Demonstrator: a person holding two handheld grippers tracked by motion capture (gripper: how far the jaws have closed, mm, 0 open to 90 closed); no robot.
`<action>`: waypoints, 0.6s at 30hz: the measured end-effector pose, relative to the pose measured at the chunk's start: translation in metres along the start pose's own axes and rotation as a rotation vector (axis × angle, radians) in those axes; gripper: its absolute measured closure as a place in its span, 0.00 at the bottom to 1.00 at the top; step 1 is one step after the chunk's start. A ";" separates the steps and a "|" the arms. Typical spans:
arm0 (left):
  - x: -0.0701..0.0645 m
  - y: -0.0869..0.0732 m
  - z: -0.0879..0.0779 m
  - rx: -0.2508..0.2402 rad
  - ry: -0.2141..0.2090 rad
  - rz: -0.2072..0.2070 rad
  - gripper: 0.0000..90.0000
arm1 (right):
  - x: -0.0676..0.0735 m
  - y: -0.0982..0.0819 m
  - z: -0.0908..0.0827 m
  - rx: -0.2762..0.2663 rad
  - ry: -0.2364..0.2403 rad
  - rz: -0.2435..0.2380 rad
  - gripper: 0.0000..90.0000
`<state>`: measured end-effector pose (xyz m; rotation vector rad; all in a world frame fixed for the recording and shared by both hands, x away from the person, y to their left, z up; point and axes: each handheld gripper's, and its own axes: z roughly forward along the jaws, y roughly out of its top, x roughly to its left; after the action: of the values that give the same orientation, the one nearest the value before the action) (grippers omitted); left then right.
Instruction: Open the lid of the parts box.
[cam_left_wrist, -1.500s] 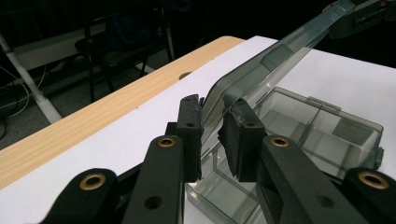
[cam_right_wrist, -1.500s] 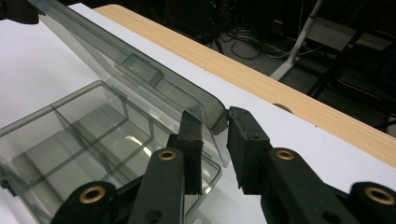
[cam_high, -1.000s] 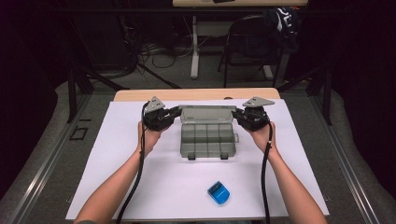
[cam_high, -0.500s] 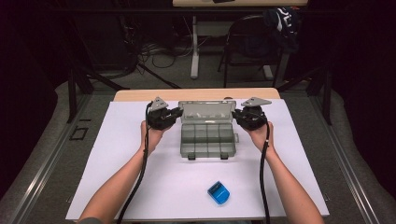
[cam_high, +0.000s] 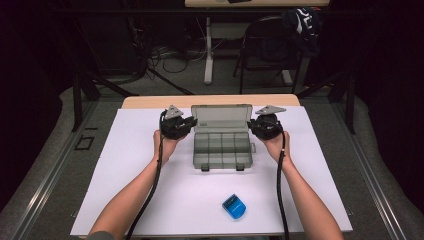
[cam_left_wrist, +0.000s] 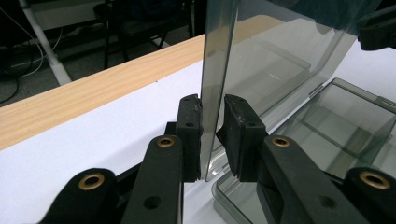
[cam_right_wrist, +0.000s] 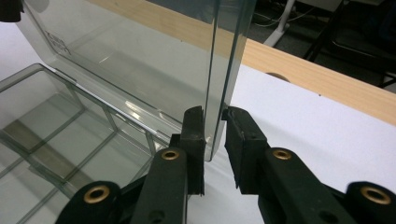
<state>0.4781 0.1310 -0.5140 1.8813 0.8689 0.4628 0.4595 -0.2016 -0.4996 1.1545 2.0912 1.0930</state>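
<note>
While both tongs (cam_high: 191, 123) (cam_high: 251, 123) clamp the upright lid's (cam_high: 221, 117) side edges, bare mat (cam_high: 150, 200) surrounds the box (cam_high: 222, 150).

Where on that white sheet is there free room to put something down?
Free: the sheet left of the left arm, and the near strip between box and blue case. Crowded: the far middle, where both tools flank the box lid.

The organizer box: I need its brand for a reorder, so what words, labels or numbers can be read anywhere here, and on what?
Clear lid: raised lettering near a corner in the right gripper view, too blurred to read.
Blue object: no legible marking.
Nothing else carries text.
</note>
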 end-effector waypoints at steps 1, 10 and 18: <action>0.000 0.000 0.001 0.000 0.001 -0.005 0.85 | 0.000 0.000 0.001 0.008 -0.002 0.003 0.86; 0.002 -0.007 0.012 0.048 0.018 -0.020 0.84 | -0.001 -0.005 0.009 0.034 0.001 0.021 0.85; 0.004 -0.012 0.020 0.082 0.062 -0.052 0.82 | -0.006 -0.010 0.015 0.069 -0.011 0.045 0.82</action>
<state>0.4895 0.1251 -0.5340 1.9222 0.9889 0.4611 0.4693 -0.2036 -0.5161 1.2434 2.1189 1.0405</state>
